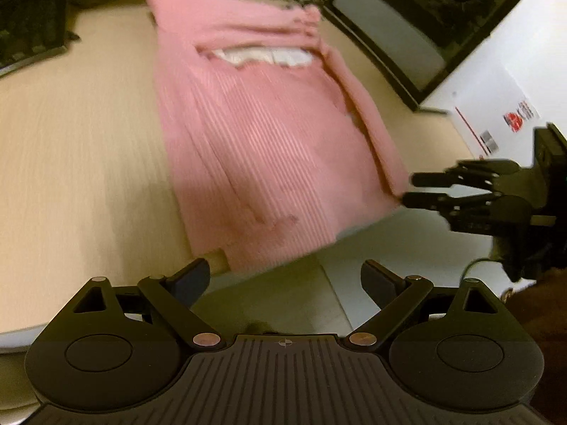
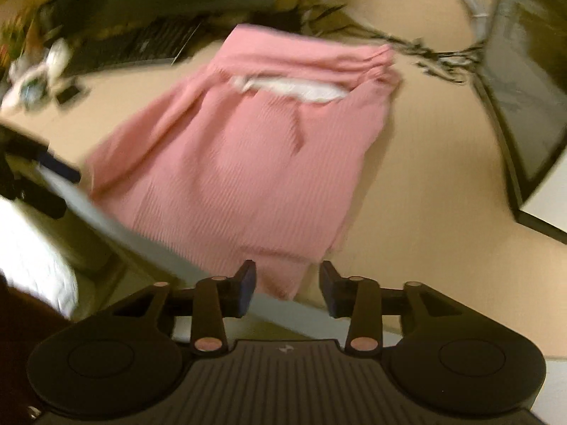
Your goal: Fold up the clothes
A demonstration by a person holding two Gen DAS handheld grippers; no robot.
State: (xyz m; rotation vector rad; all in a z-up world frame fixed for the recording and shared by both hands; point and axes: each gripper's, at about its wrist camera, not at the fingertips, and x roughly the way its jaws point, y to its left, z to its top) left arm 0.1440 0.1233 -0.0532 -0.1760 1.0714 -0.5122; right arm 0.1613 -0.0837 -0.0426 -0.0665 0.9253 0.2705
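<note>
Our left gripper (image 1: 283, 279) and right gripper (image 2: 287, 283) hang open and empty near the folded pink sweater (image 1: 262, 134); next we judge a final fold or tidy.

Both views carry a warm, yellowish indoor cast at moderate brightness. Motion blur smears the pink cloth (image 1: 269, 134) and the surface (image 1: 78, 148); the right wrist view is blurrier. Fisheye distortion bends the edges. The monitor (image 1: 418, 24) shows dull reflections. Each tool body in the foreground stays sharp.
</note>
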